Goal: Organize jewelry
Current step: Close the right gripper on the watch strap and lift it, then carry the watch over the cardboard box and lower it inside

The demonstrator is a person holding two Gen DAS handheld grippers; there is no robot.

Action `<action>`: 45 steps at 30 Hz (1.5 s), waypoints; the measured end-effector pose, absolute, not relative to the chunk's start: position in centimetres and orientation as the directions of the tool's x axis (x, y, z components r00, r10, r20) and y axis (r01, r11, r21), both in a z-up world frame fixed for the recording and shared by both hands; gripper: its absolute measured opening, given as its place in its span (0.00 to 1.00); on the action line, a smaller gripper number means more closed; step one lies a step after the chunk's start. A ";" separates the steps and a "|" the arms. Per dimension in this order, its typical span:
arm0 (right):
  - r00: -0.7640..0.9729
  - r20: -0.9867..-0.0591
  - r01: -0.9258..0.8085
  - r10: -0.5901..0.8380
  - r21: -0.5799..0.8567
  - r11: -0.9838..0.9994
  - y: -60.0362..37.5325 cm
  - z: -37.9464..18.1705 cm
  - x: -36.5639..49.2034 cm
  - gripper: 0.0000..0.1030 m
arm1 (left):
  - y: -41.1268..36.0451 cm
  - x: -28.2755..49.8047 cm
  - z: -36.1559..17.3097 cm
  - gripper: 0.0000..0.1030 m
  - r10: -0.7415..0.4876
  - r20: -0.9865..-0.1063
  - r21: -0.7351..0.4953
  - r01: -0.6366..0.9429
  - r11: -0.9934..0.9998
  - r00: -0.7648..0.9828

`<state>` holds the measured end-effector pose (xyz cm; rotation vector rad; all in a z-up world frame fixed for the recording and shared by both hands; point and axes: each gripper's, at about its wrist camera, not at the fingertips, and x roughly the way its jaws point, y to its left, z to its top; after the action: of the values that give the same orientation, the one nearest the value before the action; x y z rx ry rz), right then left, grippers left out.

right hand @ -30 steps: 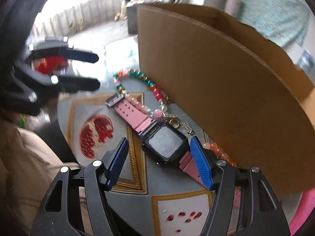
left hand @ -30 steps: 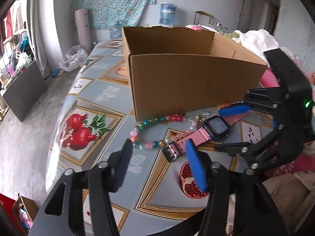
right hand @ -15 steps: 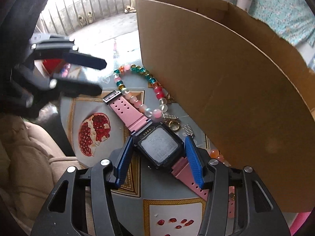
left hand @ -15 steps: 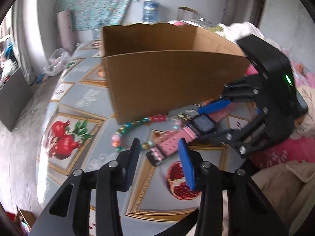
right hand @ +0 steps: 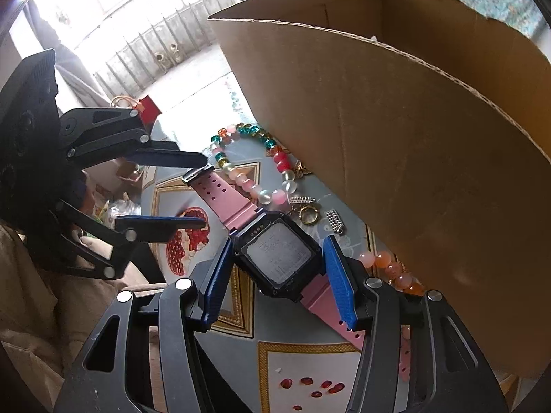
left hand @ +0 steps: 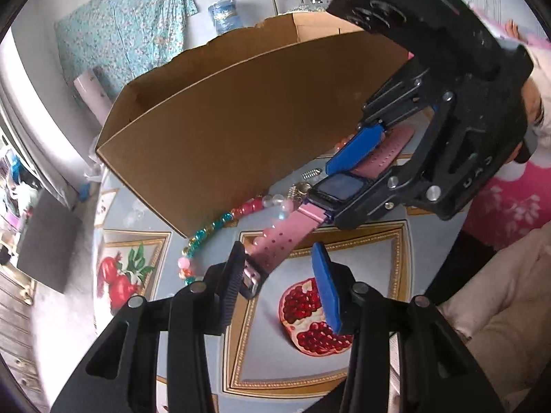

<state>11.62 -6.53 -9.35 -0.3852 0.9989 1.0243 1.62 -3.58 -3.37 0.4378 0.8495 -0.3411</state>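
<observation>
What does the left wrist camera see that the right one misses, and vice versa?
Only the left wrist view shows the floral cloth on the wall and the water bottle. Only the right wrist view shows the window railing and a red bag. Both show the cardboard box, pink watch, bead bracelet, and both grippers, whose jaws have just been closing: right gripper on the watch case, left gripper around the strap end.

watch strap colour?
Pink, with punched holes, on the black square-faced watch's strap. Clearest in the right wrist view.
</observation>
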 end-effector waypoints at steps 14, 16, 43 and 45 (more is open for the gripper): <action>0.151 -0.808 -0.821 0.570 0.219 0.528 -9.2 -9.8 11.2 0.49 | -5.0 2.6 -3.9 0.10 -0.112 -0.749 0.267 0.452 0.851 0.653; 0.168 -0.808 -0.806 0.564 0.217 0.551 -9.3 -9.9 11.0 0.51 | -4.6 2.5 -3.8 0.05 -0.119 -0.745 0.260 0.450 0.855 0.656; 0.613 -0.733 -0.656 0.296 -0.263 0.708 -12.6 -7.3 4.6 0.01 | -3.4 2.1 -2.0 0.03 -0.182 -0.688 0.206 0.429 0.880 0.702; 0.637 -0.711 -0.635 0.297 -0.266 0.725 -13.0 -6.4 3.8 0.01 | -3.1 2.2 -0.8 0.03 -0.210 -0.681 0.170 0.430 0.887 0.702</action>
<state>3.82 -13.02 -6.44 -0.5349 0.6922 0.5617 2.16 -3.07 -0.83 0.3301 0.7089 -0.3633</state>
